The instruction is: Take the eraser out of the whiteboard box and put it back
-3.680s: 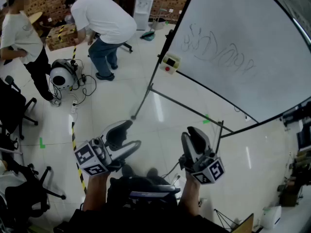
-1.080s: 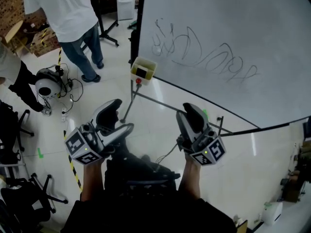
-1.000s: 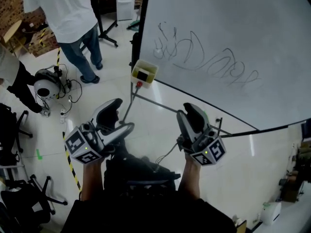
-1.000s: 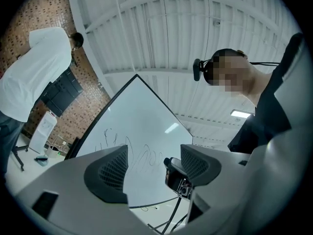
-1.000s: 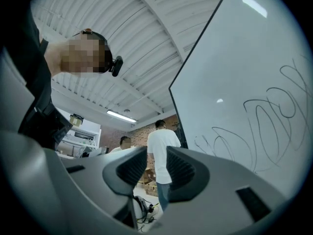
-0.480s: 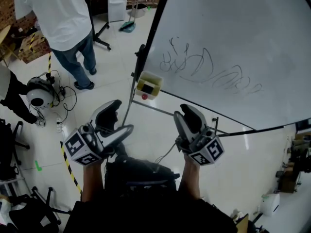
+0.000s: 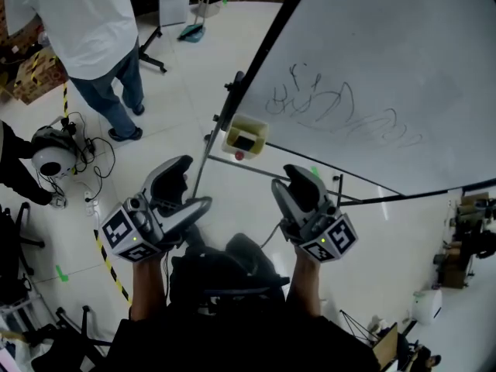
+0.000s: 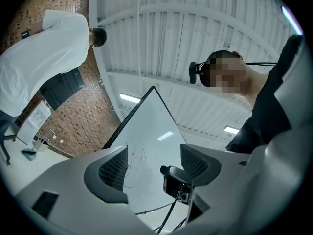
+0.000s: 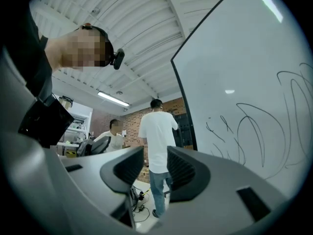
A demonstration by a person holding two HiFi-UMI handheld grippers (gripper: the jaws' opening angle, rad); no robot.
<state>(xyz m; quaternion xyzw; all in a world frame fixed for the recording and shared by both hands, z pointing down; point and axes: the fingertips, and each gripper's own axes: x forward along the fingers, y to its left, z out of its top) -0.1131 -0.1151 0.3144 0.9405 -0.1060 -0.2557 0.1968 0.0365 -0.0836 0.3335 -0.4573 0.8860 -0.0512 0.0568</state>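
Head view: person (image 7: 74, 22) near whiteboard box (image 7: 246, 136)

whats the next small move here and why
Probably carry the right claw forward to the box at the whiteboard's lower corner. Its jaws have just been opening with nothing between them, and the box sits ahead, clearly apart from it, so closing that gap seems to come first.

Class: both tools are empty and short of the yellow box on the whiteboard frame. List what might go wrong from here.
1. The whiteboard box is small and hangs at the frame's edge. The right tool, whose empty jaws have just been opening, may knock it instead of reaching inside.
2. The stand's bar runs between the person and the board, so a foot or shin might catch it.
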